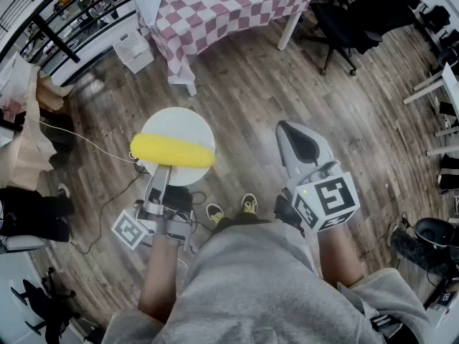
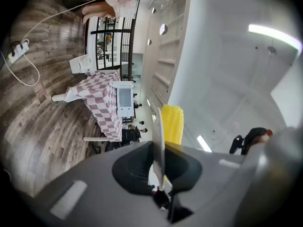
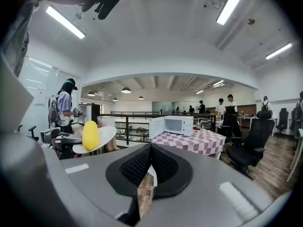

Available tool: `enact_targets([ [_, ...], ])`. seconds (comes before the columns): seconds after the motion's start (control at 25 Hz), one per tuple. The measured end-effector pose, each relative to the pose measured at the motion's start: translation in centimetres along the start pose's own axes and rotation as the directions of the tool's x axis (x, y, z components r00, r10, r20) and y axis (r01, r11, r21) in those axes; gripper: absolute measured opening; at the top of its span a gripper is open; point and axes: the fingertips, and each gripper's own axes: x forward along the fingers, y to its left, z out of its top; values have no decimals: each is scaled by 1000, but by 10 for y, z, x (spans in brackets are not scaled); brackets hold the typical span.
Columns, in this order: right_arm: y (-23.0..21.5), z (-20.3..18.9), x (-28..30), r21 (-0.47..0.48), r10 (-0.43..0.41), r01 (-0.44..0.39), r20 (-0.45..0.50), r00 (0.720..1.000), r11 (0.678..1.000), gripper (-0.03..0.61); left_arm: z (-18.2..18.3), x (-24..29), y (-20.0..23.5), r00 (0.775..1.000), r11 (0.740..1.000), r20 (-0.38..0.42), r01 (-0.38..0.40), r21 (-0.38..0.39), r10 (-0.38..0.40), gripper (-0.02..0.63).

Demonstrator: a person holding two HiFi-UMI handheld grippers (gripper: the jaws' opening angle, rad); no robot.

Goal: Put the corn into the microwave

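Over the wooden floor, well apart from the checked counter: pinching the rim of a white plate in the left claw, with the corn cob lying across that plate. Holding the right claw pressed together on nothing. Facing a white microwave on the counter, door already swung open. Judged roughly midway: corn lifted, oven ready. Left to do: crossing to the counter and getting the corn inside.
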Motion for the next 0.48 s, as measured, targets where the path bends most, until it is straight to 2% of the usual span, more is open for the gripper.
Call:
enact_targets([
  [0.12, 7, 0, -2, -9, -6, 6, -1, 1000, 1000, -3, 3, -3, -6, 1000, 1000, -6, 7, 12, -7, 26],
  [0.24, 13, 1, -7, 29, 5, -5, 9, 1000, 1000, -2, 2, -7, -10, 1000, 1000, -16, 9, 17, -9, 26],
  [0.48, 39, 7, -13, 148, 107, -113, 46, 993, 982, -3, 4, -18, -15, 1000, 1000, -26, 17, 10, -16, 28],
])
